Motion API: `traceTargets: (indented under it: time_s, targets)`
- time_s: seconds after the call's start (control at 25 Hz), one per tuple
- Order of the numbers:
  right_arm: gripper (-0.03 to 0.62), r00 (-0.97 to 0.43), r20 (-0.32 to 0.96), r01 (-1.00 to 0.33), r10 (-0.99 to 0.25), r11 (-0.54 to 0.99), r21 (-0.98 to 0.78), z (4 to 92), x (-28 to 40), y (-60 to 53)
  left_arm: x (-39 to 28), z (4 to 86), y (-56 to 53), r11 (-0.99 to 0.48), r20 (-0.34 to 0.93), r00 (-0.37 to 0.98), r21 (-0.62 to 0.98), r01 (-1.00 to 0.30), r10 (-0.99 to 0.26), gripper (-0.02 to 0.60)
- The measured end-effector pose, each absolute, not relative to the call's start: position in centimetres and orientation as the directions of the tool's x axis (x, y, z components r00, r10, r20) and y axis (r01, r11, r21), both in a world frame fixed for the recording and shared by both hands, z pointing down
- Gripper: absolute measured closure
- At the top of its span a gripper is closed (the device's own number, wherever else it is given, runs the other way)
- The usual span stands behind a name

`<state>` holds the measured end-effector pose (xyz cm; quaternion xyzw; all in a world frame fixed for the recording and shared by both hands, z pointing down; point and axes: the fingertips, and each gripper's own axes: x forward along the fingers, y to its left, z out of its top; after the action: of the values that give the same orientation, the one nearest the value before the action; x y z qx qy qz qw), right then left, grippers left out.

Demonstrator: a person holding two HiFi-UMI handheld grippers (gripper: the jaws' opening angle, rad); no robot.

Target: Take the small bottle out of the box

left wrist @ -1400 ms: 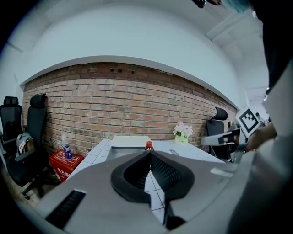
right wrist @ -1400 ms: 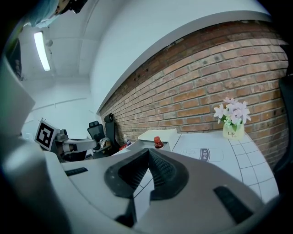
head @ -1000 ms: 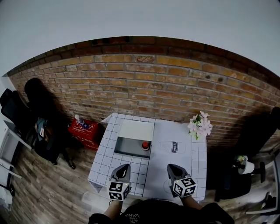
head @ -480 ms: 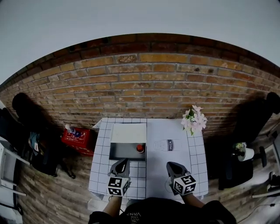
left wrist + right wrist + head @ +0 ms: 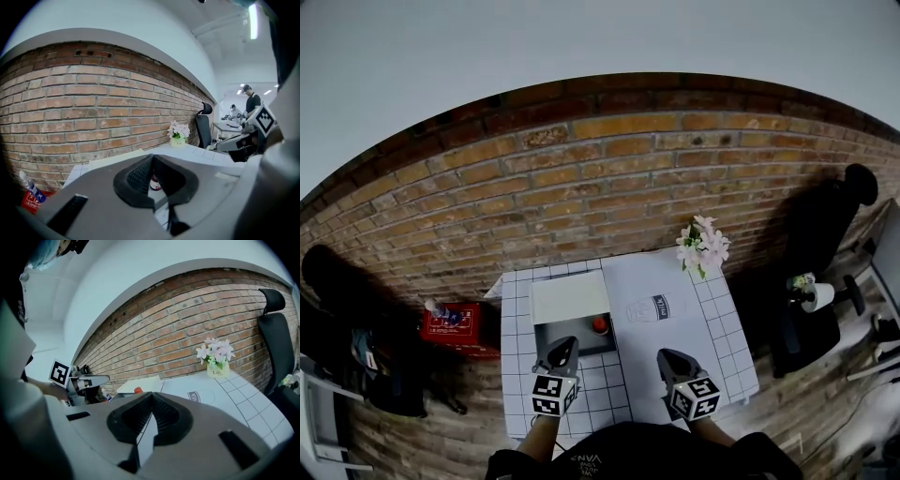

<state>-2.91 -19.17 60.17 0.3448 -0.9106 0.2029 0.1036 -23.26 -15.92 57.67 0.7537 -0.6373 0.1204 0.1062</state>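
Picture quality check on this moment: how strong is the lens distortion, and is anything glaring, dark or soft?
Head view: strong fisheye, the brick wall bows into an arch; light dim and flat. Left gripper view: the ceiling light glares at top right, the left claw looms soft in front. Right gripper view: black corners, the right claw blurred, the flowers fairly clear.

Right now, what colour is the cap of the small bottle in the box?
Red. The cap shows best in the head view, inside the box.

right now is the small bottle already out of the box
No, the head view shows the red-capped small bottle standing inside the open grey box.
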Motion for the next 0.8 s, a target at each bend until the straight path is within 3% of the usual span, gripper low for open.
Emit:
traceTargets:
  time_s: [0.8]
  targets:
    - [0.595,-0.613,0.345,-0.790,-0.711,0.539,-0.293,61.0,-1.6,-17.4,-21.6,60.2,-20.7,-0.373,0.330,0.364,0.040,-0.927,-0.871,0.569]
